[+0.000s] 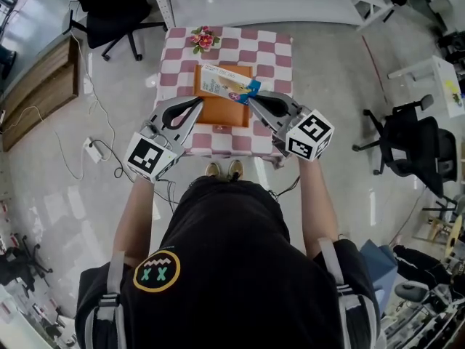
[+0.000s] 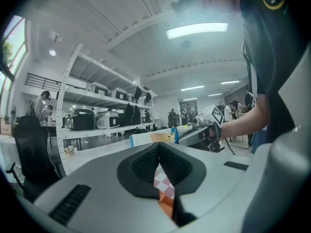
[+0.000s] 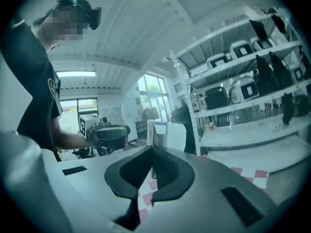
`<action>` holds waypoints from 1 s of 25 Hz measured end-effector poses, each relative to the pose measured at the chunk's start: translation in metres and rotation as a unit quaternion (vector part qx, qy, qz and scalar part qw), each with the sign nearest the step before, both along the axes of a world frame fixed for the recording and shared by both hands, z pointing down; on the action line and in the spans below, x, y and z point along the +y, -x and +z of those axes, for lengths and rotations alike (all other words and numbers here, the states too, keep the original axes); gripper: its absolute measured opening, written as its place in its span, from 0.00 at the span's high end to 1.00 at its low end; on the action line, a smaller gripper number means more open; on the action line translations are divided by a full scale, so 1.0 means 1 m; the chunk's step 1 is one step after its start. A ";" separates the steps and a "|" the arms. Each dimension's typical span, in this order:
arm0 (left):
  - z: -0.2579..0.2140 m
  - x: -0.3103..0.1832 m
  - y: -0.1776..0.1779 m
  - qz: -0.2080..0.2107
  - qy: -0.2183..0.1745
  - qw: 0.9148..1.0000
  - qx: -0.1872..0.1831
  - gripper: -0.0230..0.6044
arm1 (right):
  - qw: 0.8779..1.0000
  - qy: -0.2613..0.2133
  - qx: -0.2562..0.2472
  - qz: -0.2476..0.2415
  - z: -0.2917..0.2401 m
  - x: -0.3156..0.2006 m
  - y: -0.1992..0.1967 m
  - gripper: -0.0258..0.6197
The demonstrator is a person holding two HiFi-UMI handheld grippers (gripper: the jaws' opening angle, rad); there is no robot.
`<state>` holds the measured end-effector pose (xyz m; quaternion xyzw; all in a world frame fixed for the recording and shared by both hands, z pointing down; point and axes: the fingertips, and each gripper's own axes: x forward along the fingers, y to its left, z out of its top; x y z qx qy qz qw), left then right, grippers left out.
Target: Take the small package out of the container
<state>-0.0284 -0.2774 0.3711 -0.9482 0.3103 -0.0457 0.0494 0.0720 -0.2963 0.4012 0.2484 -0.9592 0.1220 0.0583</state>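
Observation:
The small package (image 1: pixel 225 83), a flat white pack with blue and orange print, hangs just above the orange container (image 1: pixel 221 112) on the checkered table (image 1: pixel 270 54). My right gripper (image 1: pixel 252 97) is shut on the package's right end. In the right gripper view the package (image 3: pixel 167 136) stands up just past the closed jaws (image 3: pixel 151 149). My left gripper (image 1: pixel 199 102) hovers over the container's left edge, shut with nothing in it. In the left gripper view, checkered cloth and orange show below the meeting pads (image 2: pixel 158 147), and the package (image 2: pixel 148 139) and right gripper (image 2: pixel 209 130) lie ahead.
A flower ornament (image 1: pixel 205 39) sits at the table's far edge. Black office chairs stand at the back left (image 1: pixel 109 13) and at the right (image 1: pixel 414 147). A wooden bench (image 1: pixel 40 86) and a power strip (image 1: pixel 93 150) with cables lie on the floor at the left.

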 end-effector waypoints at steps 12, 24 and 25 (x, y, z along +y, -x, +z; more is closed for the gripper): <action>-0.006 -0.002 -0.007 0.009 -0.002 1.000 -0.002 0.94 | 0.987 -0.152 0.031 0.036 -0.038 0.033 -0.009 0.93; -0.007 0.000 -0.016 0.011 -0.005 1.000 -0.003 0.94 | 0.980 -0.184 0.046 0.064 -0.049 0.034 -0.019 0.93; -0.006 0.000 -0.016 0.010 -0.005 1.000 -0.004 0.94 | 0.980 -0.185 0.044 0.065 -0.049 0.034 -0.019 0.93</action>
